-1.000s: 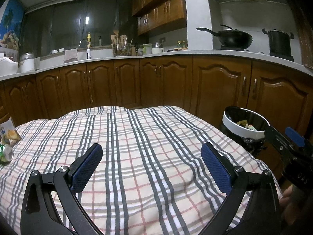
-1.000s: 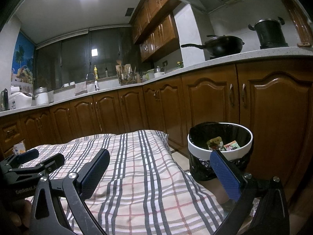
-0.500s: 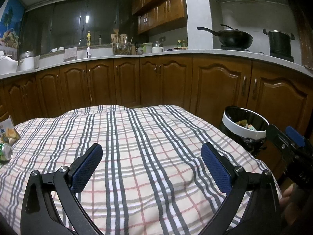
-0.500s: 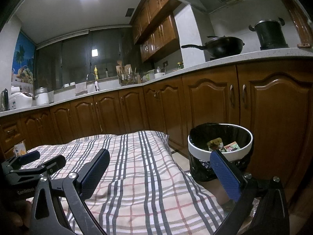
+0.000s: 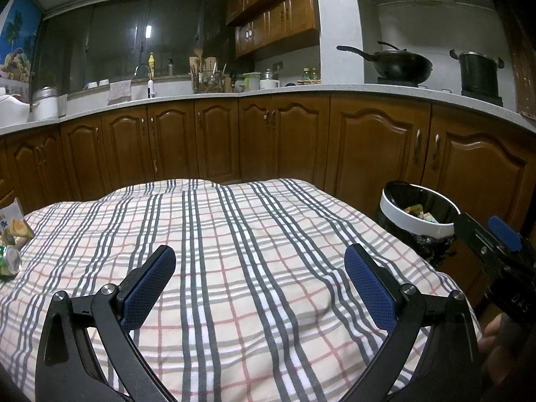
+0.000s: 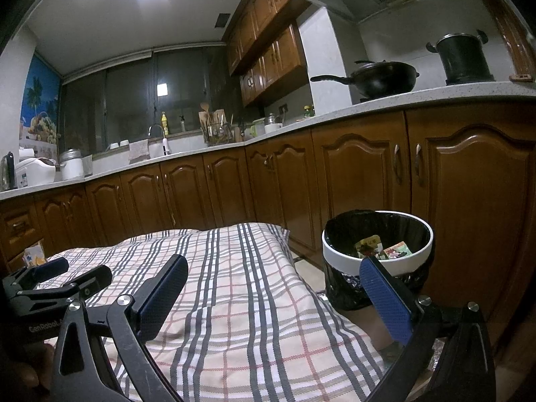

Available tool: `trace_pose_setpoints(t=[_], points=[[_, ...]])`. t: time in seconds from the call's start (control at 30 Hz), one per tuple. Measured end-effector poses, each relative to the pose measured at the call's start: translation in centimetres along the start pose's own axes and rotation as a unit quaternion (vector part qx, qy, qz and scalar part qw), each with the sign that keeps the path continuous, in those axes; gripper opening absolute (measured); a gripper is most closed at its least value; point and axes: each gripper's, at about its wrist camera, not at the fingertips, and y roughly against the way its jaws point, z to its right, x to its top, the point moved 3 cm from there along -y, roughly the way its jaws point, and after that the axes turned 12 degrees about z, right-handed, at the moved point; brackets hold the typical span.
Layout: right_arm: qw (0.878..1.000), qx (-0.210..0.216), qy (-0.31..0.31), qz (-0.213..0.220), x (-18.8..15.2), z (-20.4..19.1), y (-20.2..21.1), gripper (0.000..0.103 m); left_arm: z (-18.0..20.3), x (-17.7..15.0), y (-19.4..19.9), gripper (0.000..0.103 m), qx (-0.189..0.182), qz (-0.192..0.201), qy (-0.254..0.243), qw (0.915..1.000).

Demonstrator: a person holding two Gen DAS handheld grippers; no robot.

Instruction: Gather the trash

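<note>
A white-rimmed bin [image 5: 418,212] with a black liner stands on the floor right of the plaid-covered table [image 5: 234,251]; it holds a few wrappers [image 6: 382,249]. Its rim also shows in the right wrist view [image 6: 378,264]. At the table's far left edge lie a snack packet [image 5: 15,224] and a crushed green can [image 5: 9,259]; the packet also shows in the right wrist view [image 6: 33,254]. My left gripper [image 5: 259,278] is open and empty over the cloth. My right gripper [image 6: 273,288] is open and empty, at the table's right edge beside the bin.
Brown cabinets [image 5: 284,140] run behind the table under a pale countertop [image 5: 368,92]. A wok [image 5: 398,65] and a pot [image 5: 479,72] sit on the stove. A sink and utensils stand at the back left.
The left wrist view has shifted slightly, so the packet and can sit closer to its left edge. The right gripper has barely moved. Both stay open.
</note>
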Motion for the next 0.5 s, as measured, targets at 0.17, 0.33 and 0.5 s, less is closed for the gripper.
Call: trace_pose_setpoints(t=[0.17, 0.33, 0.5], points=[[1.0, 0.001, 0.0, -0.001, -0.02, 0.04, -0.08, 0.103, 0.0, -0.06, 0.02, 0.103, -0.002, -0.002, 0.002, 1.0], [1.0, 0.003, -0.001, -0.006, -0.06, -0.14, -0.26, 0.103, 0.03, -0.16, 0.01, 0.103, -0.005, -0.005, 0.005, 1.0], [1.0, 0.003, -0.001, -0.008, -0.12, 0.02, -0.35, 0.103, -0.15, -0.03, -0.12, 0.103, -0.005, -0.007, 0.005, 1.0]])
